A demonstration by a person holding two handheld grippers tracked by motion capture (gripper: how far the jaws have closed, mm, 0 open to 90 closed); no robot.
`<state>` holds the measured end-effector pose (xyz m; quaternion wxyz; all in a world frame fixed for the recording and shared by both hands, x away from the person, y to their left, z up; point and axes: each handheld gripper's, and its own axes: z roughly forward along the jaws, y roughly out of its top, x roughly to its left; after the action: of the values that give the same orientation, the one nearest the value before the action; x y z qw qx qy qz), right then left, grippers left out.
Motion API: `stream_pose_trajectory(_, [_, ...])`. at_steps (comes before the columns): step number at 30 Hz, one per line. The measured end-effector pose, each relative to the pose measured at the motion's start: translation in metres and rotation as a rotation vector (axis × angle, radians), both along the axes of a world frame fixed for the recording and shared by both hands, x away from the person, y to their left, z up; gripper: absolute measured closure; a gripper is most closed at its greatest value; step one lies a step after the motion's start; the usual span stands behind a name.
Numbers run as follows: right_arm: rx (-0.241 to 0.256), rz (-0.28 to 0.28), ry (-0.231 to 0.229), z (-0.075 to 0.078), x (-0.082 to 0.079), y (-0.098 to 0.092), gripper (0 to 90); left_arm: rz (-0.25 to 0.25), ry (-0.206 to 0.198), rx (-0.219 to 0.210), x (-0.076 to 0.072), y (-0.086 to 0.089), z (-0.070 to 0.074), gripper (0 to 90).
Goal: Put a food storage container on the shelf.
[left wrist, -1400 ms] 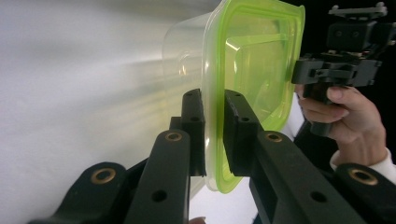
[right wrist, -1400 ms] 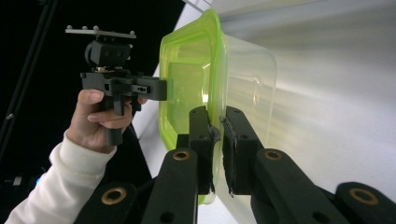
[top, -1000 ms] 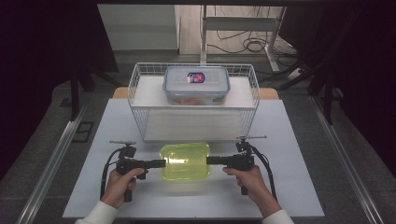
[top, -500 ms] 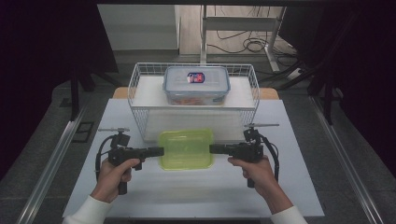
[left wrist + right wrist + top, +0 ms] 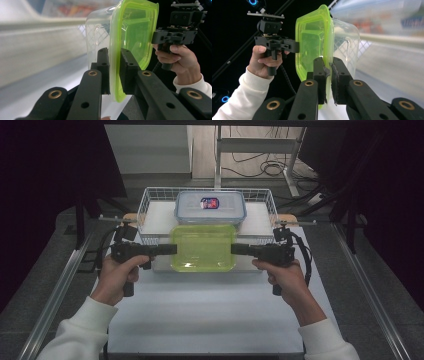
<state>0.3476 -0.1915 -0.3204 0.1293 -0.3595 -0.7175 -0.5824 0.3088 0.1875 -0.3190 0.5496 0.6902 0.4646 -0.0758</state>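
— Dark curtains and a grey floor surrounded the white bench [image 5: 210, 320]; what was in hand there?

— One green-lidded container [image 5: 203, 247], clear-walled under a lime lid. It hung in the air over the far part of the bench, its far edge at the front wall of the wire basket [image 5: 145, 205] and about level with the rim.

— How was it held?

— From both short ends. The left gripper [image 5: 172, 249] was clamped on the lid's rim at the left end; the left gripper view showed one jaw on the clear wall side and one on the green lid side [image 5: 130, 37]. The right gripper [image 5: 235, 249] was pinched on the opposite rim the same way, which the right gripper view confirmed [image 5: 317, 42].

— What had changed?

— A second earlier the container sat low near the front of the bench, close to the person. Half a second earlier it was farther forward. By this moment it had been lifted and carried up to the basket wall, level between both hands.

— Meaning what for the job?

— I judged it a transfer into the basket, roughly halfway through. Next it would need to clear the wire rim, then descend.

— Anything in the way?

— A blue-lidded box [image 5: 210, 206] already sat inside, centred toward the back, so the free space looked tight. Uneven release could tip the container.
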Motion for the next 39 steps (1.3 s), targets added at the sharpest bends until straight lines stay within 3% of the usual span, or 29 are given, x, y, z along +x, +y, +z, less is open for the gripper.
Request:
stream_pose_trajectory(5, [0.002,-0.010,-0.033,0.023,0.011,0.000,82.5,0.001,-0.022,0.003,0.012,0.000,0.019,81.1])
stream_pose_trajectory(14, [0.001,-0.026,-0.053,0.047,0.031,-0.001,82.5,-0.003,-0.032,-0.002,0.036,-0.001,0.042,81.2])
stream_pose_trajectory(23, [0.006,-0.049,-0.050,0.065,0.061,-0.002,82.5,0.009,-0.033,0.015,0.074,-0.005,0.065,81.3])
stream_pose_trajectory(26, [0.008,-0.062,-0.042,0.067,0.073,-0.002,82.4,0.013,-0.026,0.021,0.088,-0.006,0.067,81.2])
stream_pose_trajectory(27, [0.009,-0.070,-0.025,0.065,0.082,-0.002,82.4,0.013,-0.005,0.017,0.099,-0.005,0.065,81.2])
stream_pose_trajectory(31, [0.004,-0.094,0.016,0.060,0.098,0.001,82.1,0.024,0.027,0.015,0.115,-0.005,0.058,81.3])
stream_pose_trajectory(35, [0.018,-0.108,0.041,0.054,0.109,0.000,81.3,0.028,0.032,-0.015,0.121,-0.003,0.056,80.8])
stream_pose_trajectory(39, [0.045,-0.118,0.058,0.050,0.116,0.002,78.8,0.063,0.050,-0.041,0.127,-0.002,0.053,80.1])
